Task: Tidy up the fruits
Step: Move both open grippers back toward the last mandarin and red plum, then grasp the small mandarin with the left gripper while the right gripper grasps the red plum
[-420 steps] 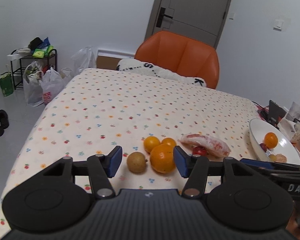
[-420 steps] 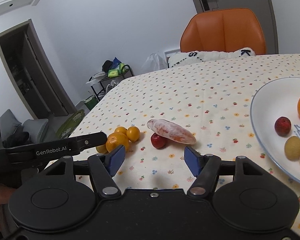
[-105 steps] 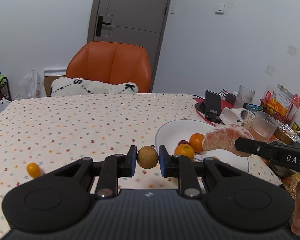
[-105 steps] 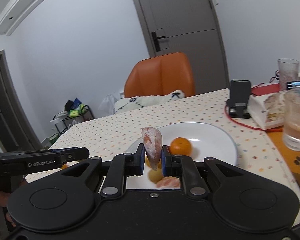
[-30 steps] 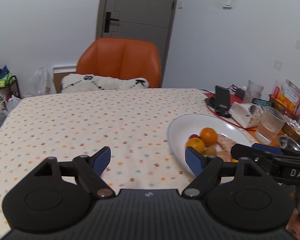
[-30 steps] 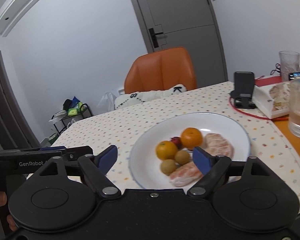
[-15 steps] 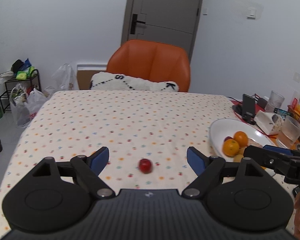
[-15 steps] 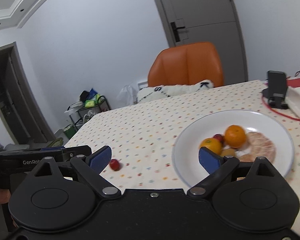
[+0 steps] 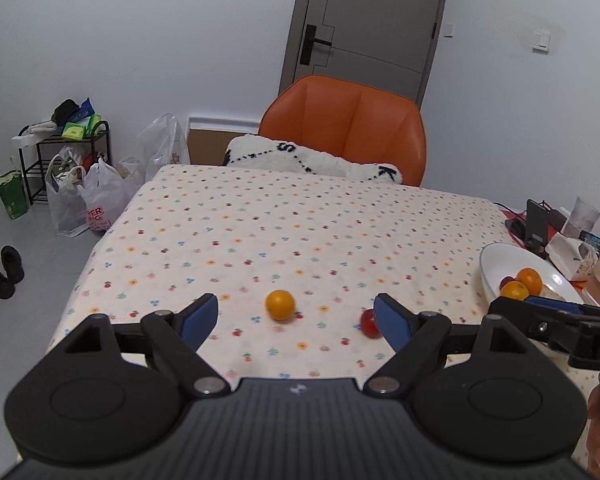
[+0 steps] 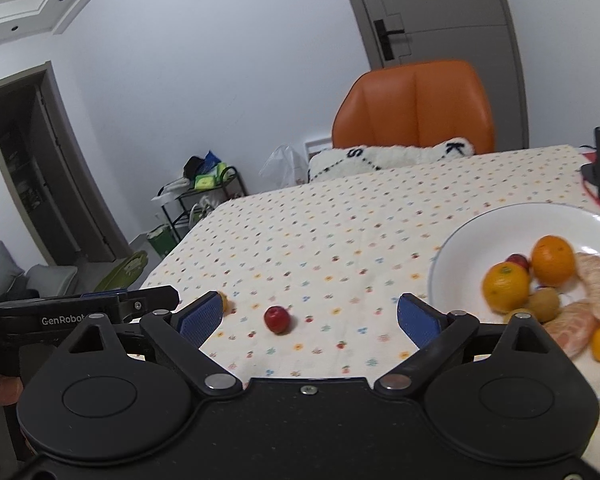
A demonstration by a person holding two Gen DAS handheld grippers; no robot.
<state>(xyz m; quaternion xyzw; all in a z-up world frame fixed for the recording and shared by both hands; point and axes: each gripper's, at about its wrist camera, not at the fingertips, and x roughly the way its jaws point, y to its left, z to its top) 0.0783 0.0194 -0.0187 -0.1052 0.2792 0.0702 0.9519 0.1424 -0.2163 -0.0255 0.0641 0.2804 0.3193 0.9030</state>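
Note:
A small orange lies on the dotted tablecloth, framed by the blue pads of my open left gripper. A small red fruit lies to its right, half behind the right pad. In the right wrist view the red fruit sits between the wide-apart pads of my open right gripper, and the small orange peeks out behind the left pad. The white plate at the right holds oranges, kiwis, a red fruit and peeled pomelo pieces. The plate also shows at the right in the left wrist view.
An orange chair with a white cushion stands at the table's far side. A phone on a stand, a glass and packets crowd the far right. Bags and a rack stand on the floor at left.
Both grippers have swung left, away from the plate. The small orange has come into the left view, and the red fruit now lies between the right gripper's pads. Both stay open.

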